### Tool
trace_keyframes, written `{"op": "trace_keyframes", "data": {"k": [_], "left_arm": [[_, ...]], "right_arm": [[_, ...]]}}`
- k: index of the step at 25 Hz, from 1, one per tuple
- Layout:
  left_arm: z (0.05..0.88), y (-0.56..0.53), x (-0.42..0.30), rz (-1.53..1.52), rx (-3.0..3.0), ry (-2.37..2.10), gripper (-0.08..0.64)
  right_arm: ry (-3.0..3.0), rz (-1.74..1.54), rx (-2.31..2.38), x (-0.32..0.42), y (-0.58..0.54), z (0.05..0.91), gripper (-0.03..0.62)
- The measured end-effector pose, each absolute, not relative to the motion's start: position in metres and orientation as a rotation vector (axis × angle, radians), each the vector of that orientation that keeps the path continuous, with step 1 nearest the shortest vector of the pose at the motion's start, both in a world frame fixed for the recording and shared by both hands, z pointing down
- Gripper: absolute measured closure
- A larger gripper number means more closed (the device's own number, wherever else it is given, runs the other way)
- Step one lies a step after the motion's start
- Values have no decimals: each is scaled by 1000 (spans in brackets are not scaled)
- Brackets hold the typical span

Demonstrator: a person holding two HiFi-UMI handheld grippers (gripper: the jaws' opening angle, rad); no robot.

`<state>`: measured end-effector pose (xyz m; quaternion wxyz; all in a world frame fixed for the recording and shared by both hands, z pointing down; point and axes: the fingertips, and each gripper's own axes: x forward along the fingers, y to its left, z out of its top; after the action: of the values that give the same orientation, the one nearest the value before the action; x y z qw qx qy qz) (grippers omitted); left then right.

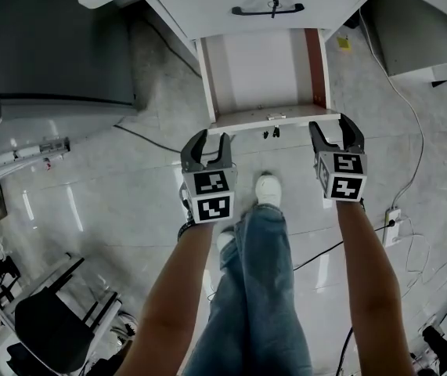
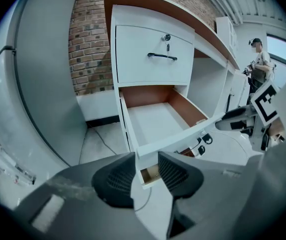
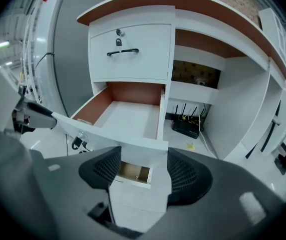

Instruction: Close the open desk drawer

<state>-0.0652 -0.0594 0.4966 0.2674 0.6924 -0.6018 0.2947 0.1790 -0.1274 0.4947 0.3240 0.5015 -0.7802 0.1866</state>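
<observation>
Black left claw [image 1: 212, 138], right claw [image 1: 330, 125] downtilted (seemingly open)

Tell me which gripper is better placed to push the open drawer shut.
Probably right: the right gripper, open, overlaps the drawer front at its corner; the left gripper sits slightly short.

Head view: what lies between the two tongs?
Head view shows keys hanging off the drawer front there, and a white shoe on the floor below.

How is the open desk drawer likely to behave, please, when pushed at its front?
The open drawer looks empty, so it should probably slide in lightly. Its board front seems stiff, though a push at one corner might skew it. The keys hanging from it will likely swing.
</observation>
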Motion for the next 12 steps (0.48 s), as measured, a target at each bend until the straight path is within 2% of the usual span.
{"op": "trace_keyframes", "data": {"k": [1, 12], "left_arm": [[496, -60, -65, 800, 1869, -1626, 423], [481, -68, -68, 787, 1867, -1632, 436]], "right_arm": [[-2042, 504, 1320, 181, -128, 495, 307], [-2049, 499, 1298, 183, -137, 481, 348]]}}
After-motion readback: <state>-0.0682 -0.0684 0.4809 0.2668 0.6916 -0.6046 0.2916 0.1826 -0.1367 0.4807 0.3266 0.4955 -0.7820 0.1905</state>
